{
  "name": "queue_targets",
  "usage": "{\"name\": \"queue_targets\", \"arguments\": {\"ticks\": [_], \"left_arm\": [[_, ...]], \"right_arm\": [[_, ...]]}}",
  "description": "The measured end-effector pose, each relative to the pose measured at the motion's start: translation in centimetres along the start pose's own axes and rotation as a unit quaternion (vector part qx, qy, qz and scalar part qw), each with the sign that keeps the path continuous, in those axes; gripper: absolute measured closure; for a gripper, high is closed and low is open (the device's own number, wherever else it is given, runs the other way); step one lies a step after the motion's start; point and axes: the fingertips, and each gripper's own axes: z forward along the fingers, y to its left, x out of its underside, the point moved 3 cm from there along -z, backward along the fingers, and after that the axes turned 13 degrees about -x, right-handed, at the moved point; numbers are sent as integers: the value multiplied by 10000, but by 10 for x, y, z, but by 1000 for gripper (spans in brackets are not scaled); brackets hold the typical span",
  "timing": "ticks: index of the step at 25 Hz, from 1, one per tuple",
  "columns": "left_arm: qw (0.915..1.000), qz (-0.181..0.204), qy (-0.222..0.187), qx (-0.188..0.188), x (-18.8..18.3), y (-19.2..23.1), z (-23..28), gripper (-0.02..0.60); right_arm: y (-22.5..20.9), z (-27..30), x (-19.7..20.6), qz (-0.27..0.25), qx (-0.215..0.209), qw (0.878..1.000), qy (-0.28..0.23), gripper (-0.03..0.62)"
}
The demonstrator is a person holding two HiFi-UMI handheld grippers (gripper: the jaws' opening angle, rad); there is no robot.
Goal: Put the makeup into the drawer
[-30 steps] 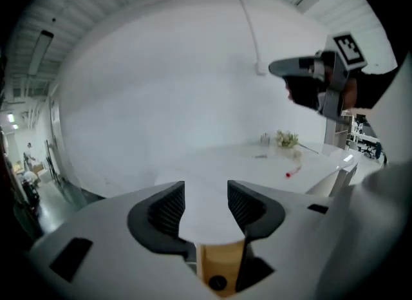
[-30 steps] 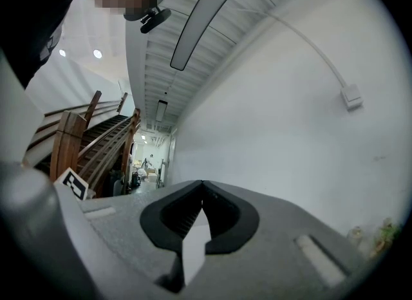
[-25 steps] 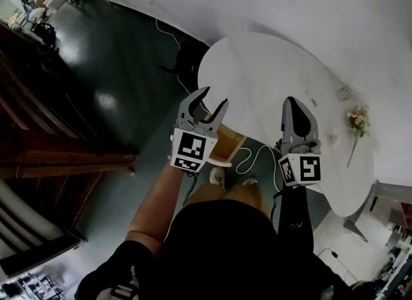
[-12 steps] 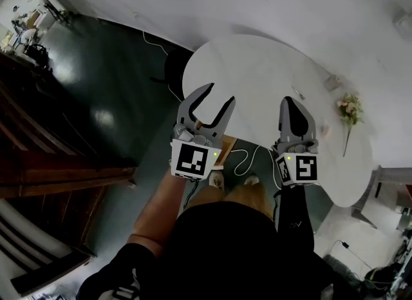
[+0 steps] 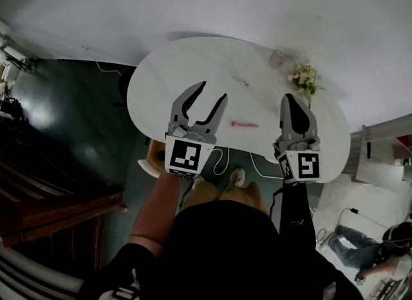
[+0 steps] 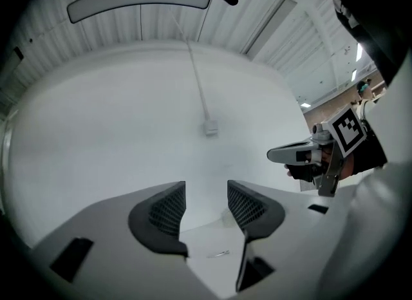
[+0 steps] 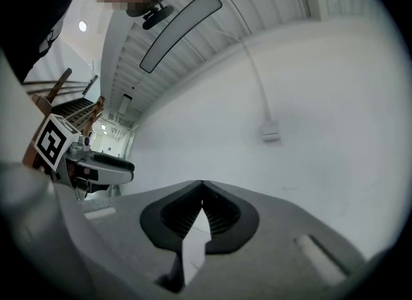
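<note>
The pink makeup stick (image 5: 244,124) is lying on the white oval table (image 5: 167,80), near its front edge, where it was not showing half a second ago. The table is now sitting centred in the head view, having been off to the right. Over its front edge, the left gripper (image 5: 211,93) is hovering with jaws spread and empty, as before. The right gripper (image 5: 293,101) is staying closed on nothing. A flower sprig (image 5: 302,76) is lying towards the table's far right.

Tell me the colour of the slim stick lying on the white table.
Pink. The stick shows best in the head view.
</note>
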Motion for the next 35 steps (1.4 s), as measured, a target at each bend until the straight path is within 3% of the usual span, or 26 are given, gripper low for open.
{"name": "queue_targets", "arguments": {"ticks": [6,11,15,18,22,27,31,35], "left_arm": [[9985,-50,-72,535,-4,-87,42,380],[9960,60,-113,879,-1,-125,60,380],[9944,113,276,1019,15,-137,69,380],[9836,394,716,1611,42,-153,72,381],[9501,1268,1499,2423,107,-176,69,411],[8894,1877,2647,3219,207,-187,57,436],[8423,2349,3294,3560,270,-188,49,436],[7937,2777,3896,3756,310,-187,38,436]], "right_arm": [[-68,-60,9,44,556,9984,-114,589],[-98,-83,23,164,741,9971,-34,589],[-109,-85,30,229,787,9966,3,589],[-111,-87,40,309,747,9966,127,589],[-114,-86,48,361,665,9970,159,589],[-114,-86,55,506,628,9966,165,589],[-111,-85,54,453,552,9973,149,589],[-111,-83,53,466,523,9974,157,589]]}}
